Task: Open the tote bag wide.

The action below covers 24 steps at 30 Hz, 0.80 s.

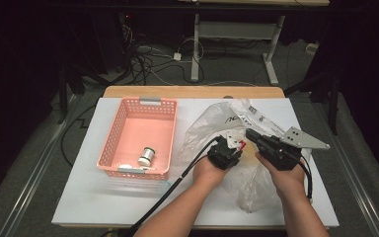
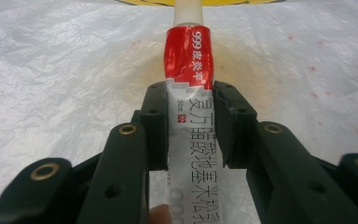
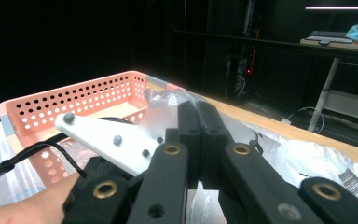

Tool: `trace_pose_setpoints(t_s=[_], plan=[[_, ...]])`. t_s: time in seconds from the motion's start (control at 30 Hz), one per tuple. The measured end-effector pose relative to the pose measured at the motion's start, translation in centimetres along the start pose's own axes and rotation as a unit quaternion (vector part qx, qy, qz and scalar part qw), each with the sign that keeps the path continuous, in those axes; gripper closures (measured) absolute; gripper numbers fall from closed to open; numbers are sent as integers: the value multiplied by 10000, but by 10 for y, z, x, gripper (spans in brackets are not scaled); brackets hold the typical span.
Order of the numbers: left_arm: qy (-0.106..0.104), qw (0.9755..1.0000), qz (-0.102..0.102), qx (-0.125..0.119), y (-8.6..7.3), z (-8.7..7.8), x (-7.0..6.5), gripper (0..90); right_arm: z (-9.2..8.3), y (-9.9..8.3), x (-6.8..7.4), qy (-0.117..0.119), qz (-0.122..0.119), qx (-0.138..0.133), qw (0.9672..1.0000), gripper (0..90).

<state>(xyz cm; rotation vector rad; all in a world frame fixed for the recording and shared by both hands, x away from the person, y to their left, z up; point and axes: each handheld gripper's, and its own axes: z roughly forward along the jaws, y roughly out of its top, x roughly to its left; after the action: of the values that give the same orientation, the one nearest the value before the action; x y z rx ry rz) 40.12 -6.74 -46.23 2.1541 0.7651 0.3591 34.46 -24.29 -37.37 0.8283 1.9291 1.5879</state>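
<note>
a pink perforated basket (image 1: 128,129) is sitting on the left of the white table (image 1: 94,197), holding a small silver-capped roll (image 1: 146,156) and a flat white item near its front wall. cables (image 1: 143,61) are lying on the floor behind.

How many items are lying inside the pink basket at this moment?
2: a small silver-white spool at the pink basket floor's near right, and a flat white item by its near wall. Others may be hidden.
</note>
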Motion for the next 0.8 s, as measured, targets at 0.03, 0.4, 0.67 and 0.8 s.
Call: trace_pose_setpoints(t_s=[0.03,0.4,0.67,0.8], plan=[[11,10000,0,6,0,2,0,664,0,0,0,1,2,-3,10000,900],[47,9999,-15,97,0,14,1,661,0,-1,-3,-16,36,-10,10000,900],[-99,9998,17,179,-1,12,-1,553,0,-2,-3,-13,42,-10,10000,900],[-97,9999,7,77,-2,6,-3,489,0,-2,-3,-8,31,17,10000,900]])
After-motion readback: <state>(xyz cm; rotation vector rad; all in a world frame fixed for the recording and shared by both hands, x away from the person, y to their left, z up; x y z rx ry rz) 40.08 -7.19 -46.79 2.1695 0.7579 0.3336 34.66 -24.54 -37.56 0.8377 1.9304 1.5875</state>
